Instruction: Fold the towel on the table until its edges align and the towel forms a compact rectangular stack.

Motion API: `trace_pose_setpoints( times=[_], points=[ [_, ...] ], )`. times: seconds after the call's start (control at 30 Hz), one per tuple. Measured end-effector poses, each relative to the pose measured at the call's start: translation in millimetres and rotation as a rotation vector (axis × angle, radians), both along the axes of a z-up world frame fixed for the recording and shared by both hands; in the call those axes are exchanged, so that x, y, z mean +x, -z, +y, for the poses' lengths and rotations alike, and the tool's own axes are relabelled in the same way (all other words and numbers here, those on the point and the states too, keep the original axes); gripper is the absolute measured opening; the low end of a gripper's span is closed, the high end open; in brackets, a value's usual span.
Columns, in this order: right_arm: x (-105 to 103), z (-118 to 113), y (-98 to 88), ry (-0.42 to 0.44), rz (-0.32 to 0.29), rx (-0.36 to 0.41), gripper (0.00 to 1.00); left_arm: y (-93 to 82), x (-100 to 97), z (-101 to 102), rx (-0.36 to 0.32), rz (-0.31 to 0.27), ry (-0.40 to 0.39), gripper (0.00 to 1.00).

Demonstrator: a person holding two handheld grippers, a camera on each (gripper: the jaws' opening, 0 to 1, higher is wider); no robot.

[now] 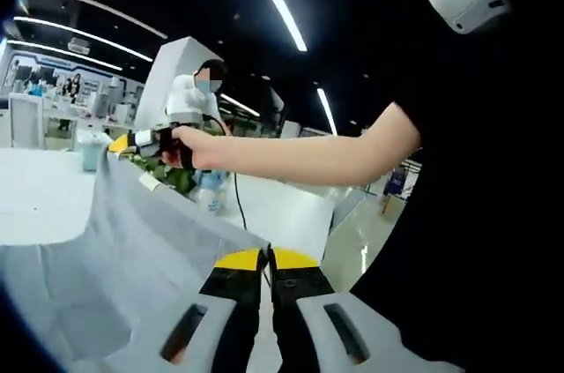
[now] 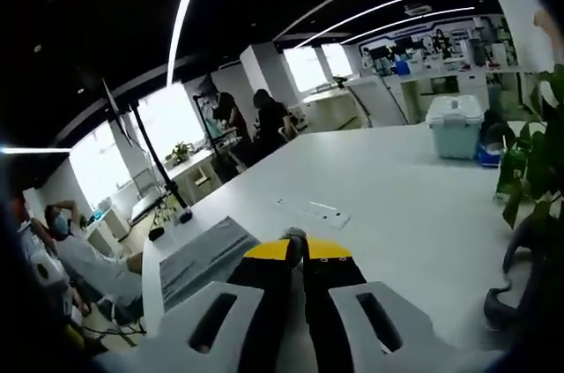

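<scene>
A grey towel [image 1: 132,249] hangs stretched in the air above the white table [image 1: 35,197]. In the left gripper view my left gripper [image 1: 266,258] has its yellow-tipped jaws pressed together on the towel's near edge. The far corner rises to my right gripper [image 1: 132,140], held in a person's hand [image 1: 189,145], whose arm reaches in from the right. In the right gripper view my right gripper [image 2: 298,249] is shut with a small bit of grey cloth pinched at its tips. The rest of the towel [image 2: 201,257] drops away to the left over the table [image 2: 388,188].
A pale blue lidded bin [image 2: 455,126] stands far back on the table. A leafy plant [image 2: 529,170] is at the right, and a flat white strip [image 2: 308,209] lies mid-table. People sit and stand beyond the table's left end [image 2: 79,254]. A white device [image 1: 176,82] stands behind the hand.
</scene>
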State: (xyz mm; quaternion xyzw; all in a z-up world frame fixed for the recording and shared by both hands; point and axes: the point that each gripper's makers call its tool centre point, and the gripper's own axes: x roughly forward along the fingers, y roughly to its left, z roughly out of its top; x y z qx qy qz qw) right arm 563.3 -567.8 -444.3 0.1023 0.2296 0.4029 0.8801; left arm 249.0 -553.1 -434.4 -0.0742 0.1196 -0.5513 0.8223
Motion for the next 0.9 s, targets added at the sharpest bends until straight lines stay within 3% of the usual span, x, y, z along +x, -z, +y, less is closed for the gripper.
trace_pose_setpoints(
  times=[0.1,0.23,0.37,0.9],
  points=[
    [4,16,-9.5,0.022,0.019,0.059,0.01,0.0,2.5,10,0.021,-0.011,0.020,0.02],
    [-2,37,-11.9,0.019,0.015,0.028,0.01,-11.0,2.1,27,-0.008,0.002,0.070,0.02],
    [1,53,-18.3,0.024,0.014,0.048,0.01,-19.1,3.3,48,-0.013,-0.003,0.096,0.02],
    [13,120,-39.5,0.012,0.015,0.097,0.01,-42.1,14.2,120,-0.104,-0.005,0.091,0.02]
  ],
)
